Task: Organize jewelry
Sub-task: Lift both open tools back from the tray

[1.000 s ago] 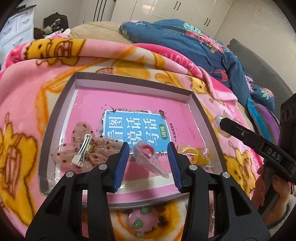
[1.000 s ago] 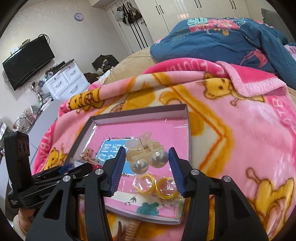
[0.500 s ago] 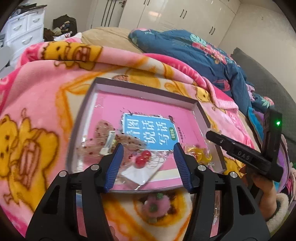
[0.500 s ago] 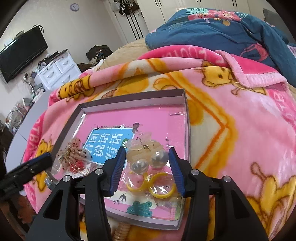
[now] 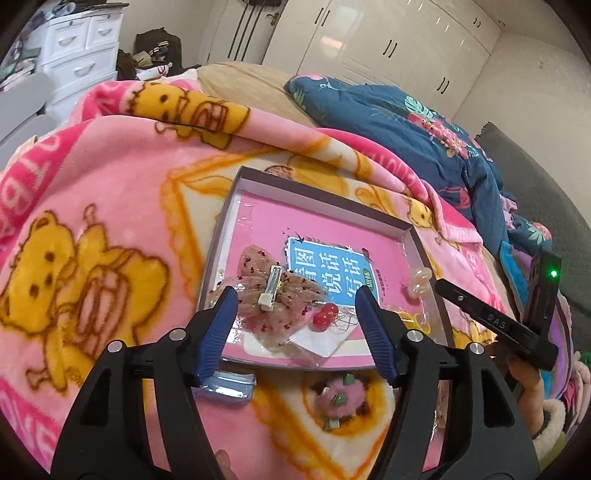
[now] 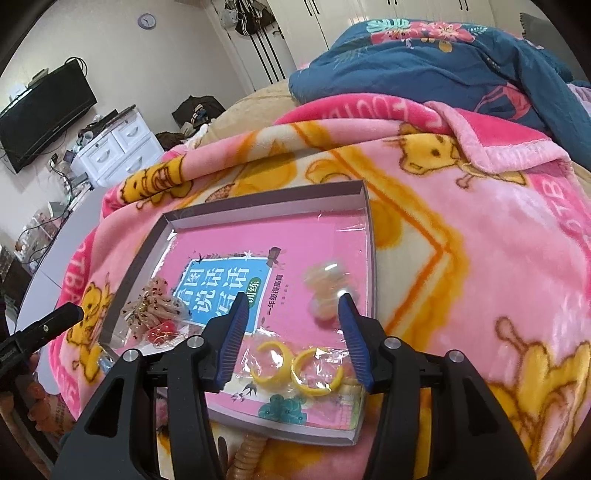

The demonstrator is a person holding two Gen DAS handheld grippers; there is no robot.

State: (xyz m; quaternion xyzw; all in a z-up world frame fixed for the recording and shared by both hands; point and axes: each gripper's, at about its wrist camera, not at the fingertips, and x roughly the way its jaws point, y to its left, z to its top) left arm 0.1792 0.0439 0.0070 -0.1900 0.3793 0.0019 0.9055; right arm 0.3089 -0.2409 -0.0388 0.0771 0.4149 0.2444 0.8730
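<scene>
- My left gripper (image 5: 295, 314) hangs over the six o'clock edge of the shallow box (image 5: 321, 195); its jaws are opening and nothing is pinched between the blue pads.
- Beneath it, inside the box, a sheer dotted bow clip (image 5: 273, 291) lies with a clear bag of red cherry earrings (image 5: 323, 319) touching it at four o'clock.
- My right gripper (image 6: 291, 317) also has its jaws opening; the pale pearl claw clip (image 6: 325, 291), blurred, sits free in the box just ahead of the right pad.
- A bag of two yellow hoop earrings (image 6: 295, 365) lies in the box between the right gripper's fingers, at six o'clock from the claw clip.
- The box floor is a pink book cover with a blue title panel (image 6: 221, 288), under shiny film.
- The box rests on a pink fleece blanket (image 6: 480, 258) printed with yellow bears, spread over a bed.
- Outside the box, at its six o'clock in the left view, a fluffy pink hair tie (image 5: 338, 397) and a small blue-tinted packet (image 5: 229, 386) lie on the blanket.
- A dark blue floral quilt (image 6: 443, 48) is bunched at twelve to two o'clock beyond the blanket.
- The room holds a white drawer chest (image 6: 118, 147) at ten o'clock, a wall television (image 6: 44, 107) above it, a round wall clock (image 6: 146, 20), and white wardrobe doors (image 5: 388, 48) behind the bed.
</scene>
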